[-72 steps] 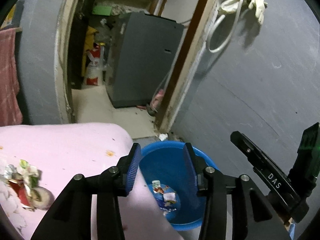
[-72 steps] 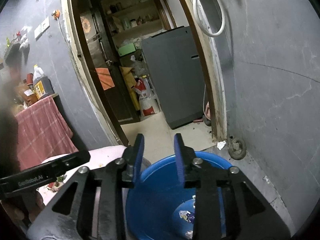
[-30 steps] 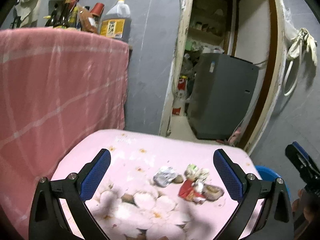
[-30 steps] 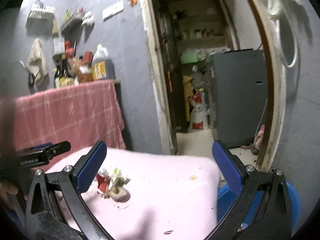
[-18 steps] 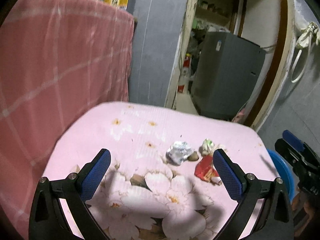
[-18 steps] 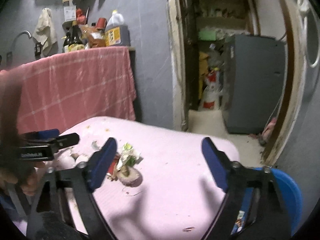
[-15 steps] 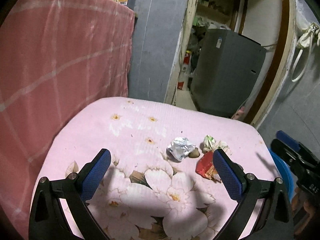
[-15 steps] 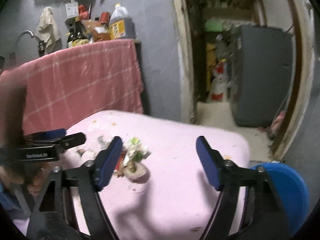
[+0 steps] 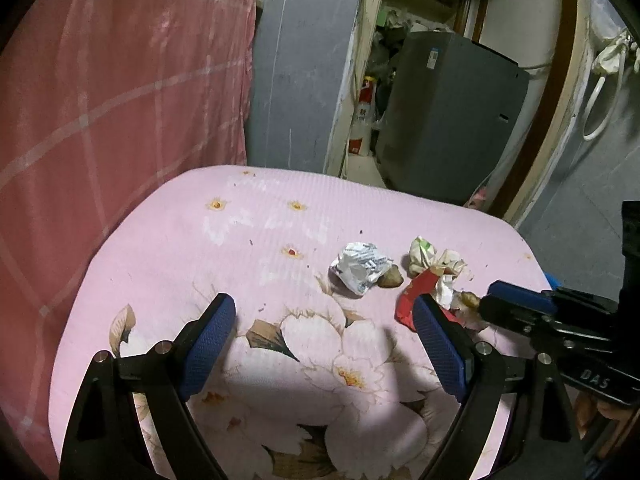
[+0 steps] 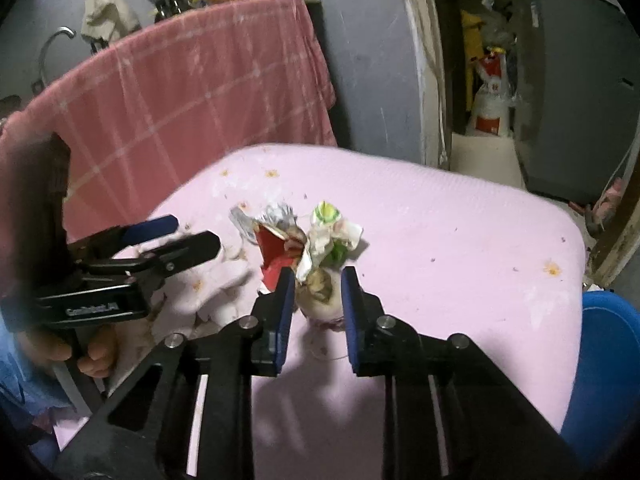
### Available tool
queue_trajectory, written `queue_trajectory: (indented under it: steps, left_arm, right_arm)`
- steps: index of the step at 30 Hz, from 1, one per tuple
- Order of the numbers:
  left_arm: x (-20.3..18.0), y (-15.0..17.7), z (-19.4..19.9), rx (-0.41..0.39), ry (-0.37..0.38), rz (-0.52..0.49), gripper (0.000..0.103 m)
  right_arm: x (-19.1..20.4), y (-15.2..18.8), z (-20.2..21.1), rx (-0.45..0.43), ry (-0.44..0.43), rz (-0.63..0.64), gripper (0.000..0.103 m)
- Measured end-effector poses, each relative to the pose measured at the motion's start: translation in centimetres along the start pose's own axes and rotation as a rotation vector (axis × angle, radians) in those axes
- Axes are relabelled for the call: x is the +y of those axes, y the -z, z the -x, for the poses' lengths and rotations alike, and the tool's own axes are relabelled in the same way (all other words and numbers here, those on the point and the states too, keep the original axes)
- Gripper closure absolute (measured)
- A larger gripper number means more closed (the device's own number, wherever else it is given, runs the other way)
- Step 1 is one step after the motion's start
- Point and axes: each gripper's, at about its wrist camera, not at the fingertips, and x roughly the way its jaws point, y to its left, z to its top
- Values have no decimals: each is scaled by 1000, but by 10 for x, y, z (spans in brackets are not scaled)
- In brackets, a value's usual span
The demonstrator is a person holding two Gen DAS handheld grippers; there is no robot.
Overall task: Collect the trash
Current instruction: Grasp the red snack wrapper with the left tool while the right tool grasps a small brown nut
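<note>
Right, on the left wrist view my left gripper [image 9: 324, 344] hung wide open and empty over the pink floral cushion [image 9: 240, 232]. The silver wrapper [image 9: 360, 266] lay ahead and slightly right of it; the red-and-white trash heap [image 9: 430, 276] sat nearer the right edge.

Over to the right wrist view: my right gripper [image 10: 318, 304] was nearer, fingers half-closed either side of a pale round scrap [image 10: 322, 300], though I couldn't tell if they pinched it. The blue bin [image 10: 604, 364] waited past the cushion's right edge, path clear.
</note>
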Motion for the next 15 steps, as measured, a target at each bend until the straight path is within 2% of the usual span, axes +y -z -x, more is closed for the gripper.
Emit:
queue_trajectory:
  steps: [7,10,15]
  left_arm:
    - [-6,1,-4,23,20,-19,17]
    - [-11,0,-7,41,46,-40,28]
    - [-18,2,-13,86,86,-55,30]
  right_arm:
    - [-3,0,-5,36,-52,-20,90]
    - [-5,2,-4,31,-62,-30,91]
    - [-11,5,2,8,-68,-60,92]
